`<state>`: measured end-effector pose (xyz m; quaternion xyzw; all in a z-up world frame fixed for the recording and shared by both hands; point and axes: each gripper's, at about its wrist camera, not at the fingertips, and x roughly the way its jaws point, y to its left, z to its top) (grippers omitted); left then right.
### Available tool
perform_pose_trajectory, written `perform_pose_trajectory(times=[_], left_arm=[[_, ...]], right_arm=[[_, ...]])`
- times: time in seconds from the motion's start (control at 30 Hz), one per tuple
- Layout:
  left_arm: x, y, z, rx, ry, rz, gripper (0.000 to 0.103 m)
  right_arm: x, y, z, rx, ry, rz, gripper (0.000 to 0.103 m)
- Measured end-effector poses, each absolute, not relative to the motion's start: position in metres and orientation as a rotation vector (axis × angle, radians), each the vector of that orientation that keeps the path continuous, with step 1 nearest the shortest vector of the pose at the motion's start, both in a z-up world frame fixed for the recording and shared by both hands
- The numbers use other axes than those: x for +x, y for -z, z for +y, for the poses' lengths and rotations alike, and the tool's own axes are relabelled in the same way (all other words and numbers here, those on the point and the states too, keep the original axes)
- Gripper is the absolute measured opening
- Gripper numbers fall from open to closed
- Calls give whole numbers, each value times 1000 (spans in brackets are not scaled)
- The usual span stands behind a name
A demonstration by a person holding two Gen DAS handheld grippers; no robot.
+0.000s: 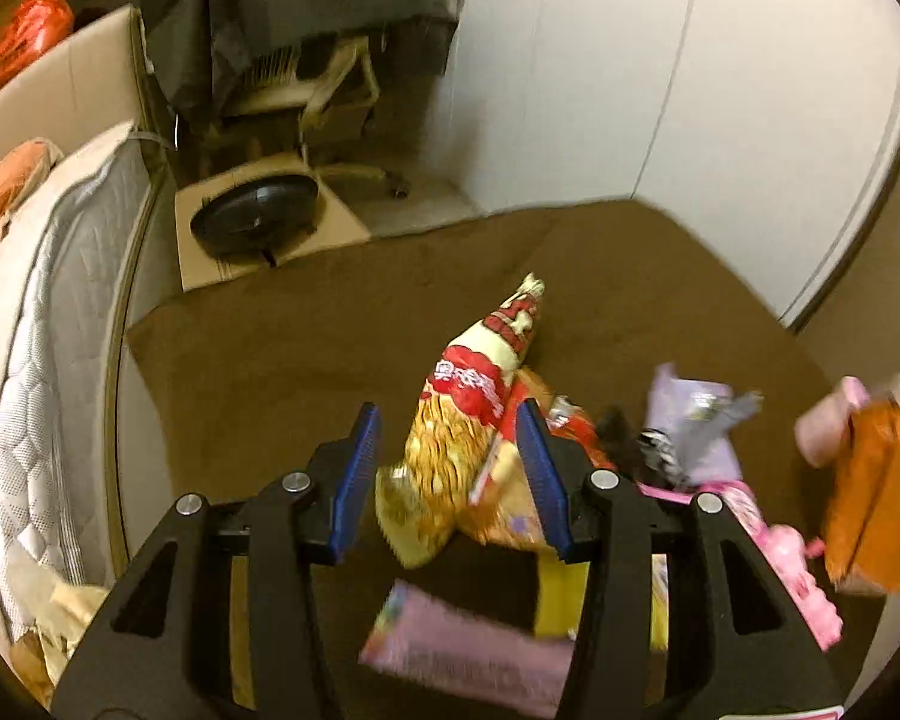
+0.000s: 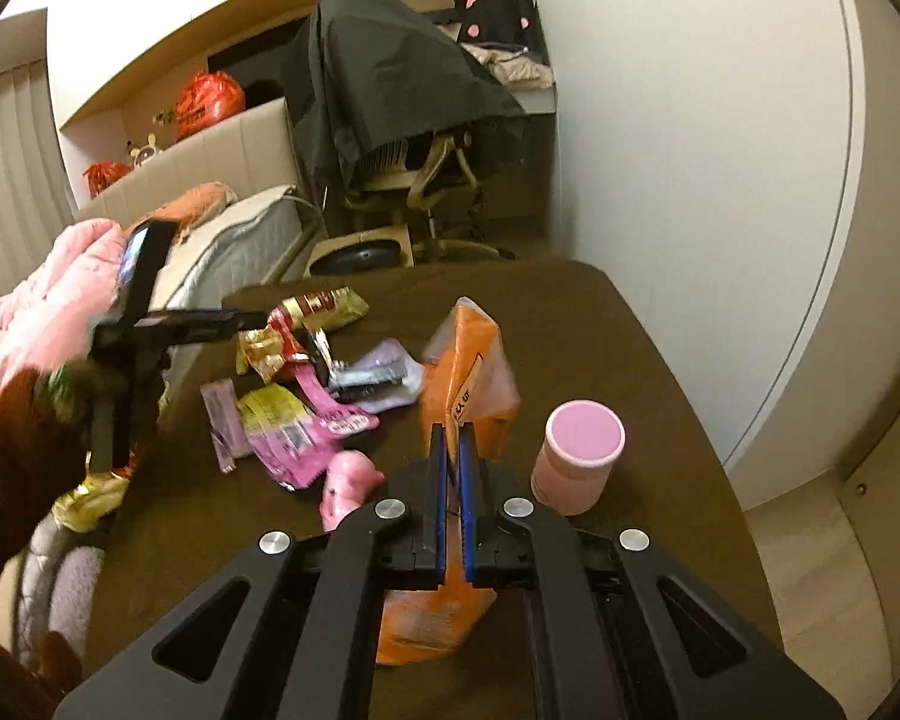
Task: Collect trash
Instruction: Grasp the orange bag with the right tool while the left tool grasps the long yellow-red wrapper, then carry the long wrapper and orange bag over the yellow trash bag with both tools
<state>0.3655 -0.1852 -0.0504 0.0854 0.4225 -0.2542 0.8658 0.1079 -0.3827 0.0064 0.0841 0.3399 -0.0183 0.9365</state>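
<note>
Snack wrappers lie scattered on a brown table [image 1: 306, 336]. My left gripper [image 1: 450, 420] is open, its blue pads either side of a yellow and red snack bag [image 1: 468, 402] that lies between and beyond them. My right gripper [image 2: 453, 438] is shut on an orange bag [image 2: 471, 372] and holds it upright above the table; the bag also shows in the left wrist view [image 1: 876, 480]. The left gripper [image 2: 252, 318] shows in the right wrist view, over the wrapper pile [image 2: 294, 414].
A pink lidded cup [image 2: 579, 456] stands right of the orange bag. A pink toy [image 2: 348, 480] and pink and purple wrappers [image 1: 468, 654] lie nearby. A bed [image 1: 42, 324], a box with a black disc [image 1: 258, 216] and a draped chair [image 2: 402, 90] stand beyond the table.
</note>
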Motion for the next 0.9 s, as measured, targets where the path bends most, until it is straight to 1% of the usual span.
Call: perform_pose_trajectory(times=[0.03,0.07,0.1,0.13,0.17,0.2,0.23,0.27,0.53,0.63,0.67,0.7,0.77,0.8,0.83,0.9], left_arm=[[372,55,-187,176,527,914,31],[376,59,-190,174,517,949,26],[376,60,-188,168,509,953,17],[374,58,-186,151,514,956,14],[371,57,-184,134,525,960,13],[366,53,-180,115,535,954,13],[359,49,-176,100,541,944,13],[352,44,-170,80,548,934,13],[288,11,-140,-28,584,875,13],[262,6,-137,-25,581,860,13],[255,6,-136,-14,573,853,13],[245,5,-136,-9,569,850,13],[231,6,-134,-5,569,854,13],[225,5,-133,-2,567,854,13],[219,5,-132,3,563,851,13],[207,2,-129,11,555,837,13]], right_arm=[[109,-3,-384,180,28,699,5],[112,1,-386,193,24,703,5],[110,6,-385,197,23,705,6],[111,8,-385,197,19,708,9],[112,10,-386,198,13,710,24],[113,12,-386,207,-4,708,36],[113,14,-387,223,-25,702,52],[113,16,-387,234,-42,701,52],[109,18,-378,256,-73,706,52],[114,20,-370,231,-79,752,52],[116,21,-368,226,-77,767,50],[118,24,-365,219,-83,785,46],[119,27,-361,199,-83,805,16],[118,27,-360,186,-75,803,13],[117,26,-358,174,-73,797,8],[114,21,-355,156,-72,778,6]])
